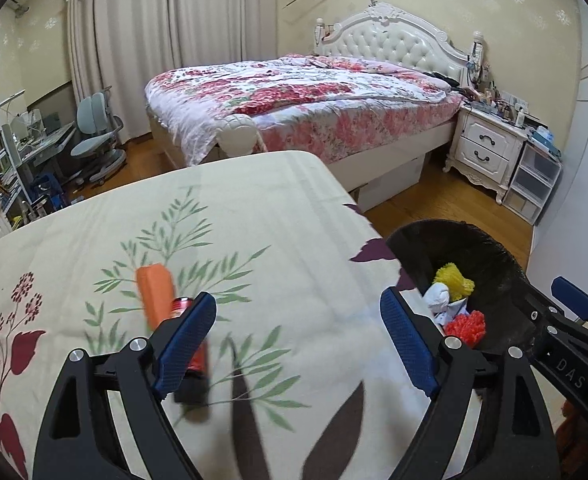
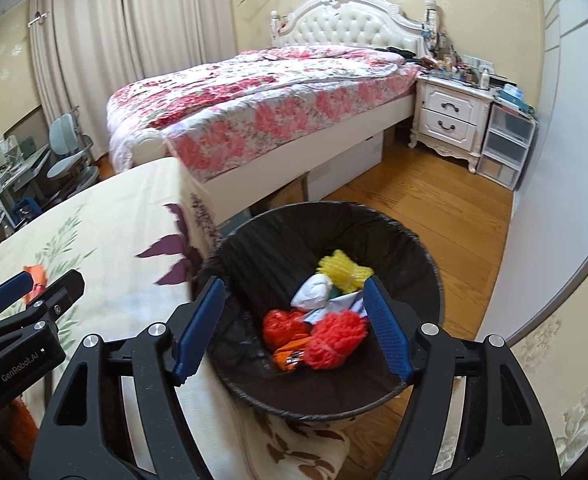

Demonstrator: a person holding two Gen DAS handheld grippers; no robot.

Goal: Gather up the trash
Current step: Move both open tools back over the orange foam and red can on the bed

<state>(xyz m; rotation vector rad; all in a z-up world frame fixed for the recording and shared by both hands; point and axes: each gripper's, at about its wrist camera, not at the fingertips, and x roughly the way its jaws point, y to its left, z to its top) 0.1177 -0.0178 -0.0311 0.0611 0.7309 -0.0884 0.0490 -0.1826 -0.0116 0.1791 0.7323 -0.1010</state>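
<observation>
Both tongs gape, empty
Left gripper [image 1: 298,320] over the cloth [image 1: 253,208] by an orange block [image 1: 155,294]; right gripper [image 2: 294,326] above the bin [image 2: 253,248]

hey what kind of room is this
A home bedroom, most likely: a made-up bed with a tufted headboard, a white nightstand beside it, and a study desk with chair by the curtains.

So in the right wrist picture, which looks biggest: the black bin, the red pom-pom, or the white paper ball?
1. Black bin, biggest by far.
2. Red pom-pom.
3. White paper ball, slightly smaller, though it's close.
</observation>
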